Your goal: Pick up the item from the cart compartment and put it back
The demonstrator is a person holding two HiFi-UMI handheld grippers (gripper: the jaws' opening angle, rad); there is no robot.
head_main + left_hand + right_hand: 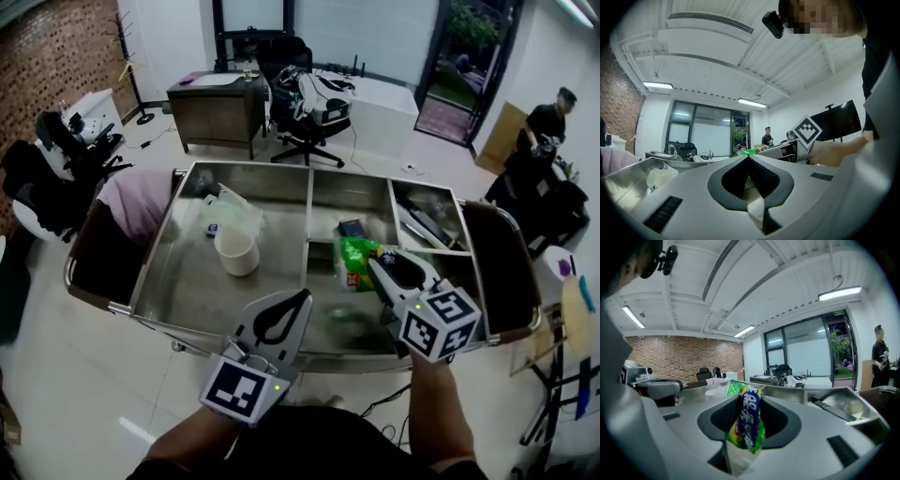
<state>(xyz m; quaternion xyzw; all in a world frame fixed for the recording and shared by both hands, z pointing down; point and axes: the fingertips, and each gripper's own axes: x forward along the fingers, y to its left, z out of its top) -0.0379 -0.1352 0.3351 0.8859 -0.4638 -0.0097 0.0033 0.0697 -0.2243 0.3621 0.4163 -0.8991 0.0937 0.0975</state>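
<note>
A green snack packet (355,263) with blue print hangs over the middle compartment of the steel cart (279,168). My right gripper (374,266) is shut on it. In the right gripper view the packet (748,422) stands upright, pinched between the two jaws of the right gripper (749,397). My left gripper (301,297) hovers at the cart's near rim, over the large left compartment. Its jaws meet at the tips, with nothing between them, as the left gripper (749,158) view shows.
The left compartment holds a white cup (237,251) and a clear plastic bag (231,210). A small dark box (352,228) lies in the middle compartment, dark tools (427,221) in the right one. A pink cloth (137,202) drapes the left end. Office chairs and a person (549,126) stand behind.
</note>
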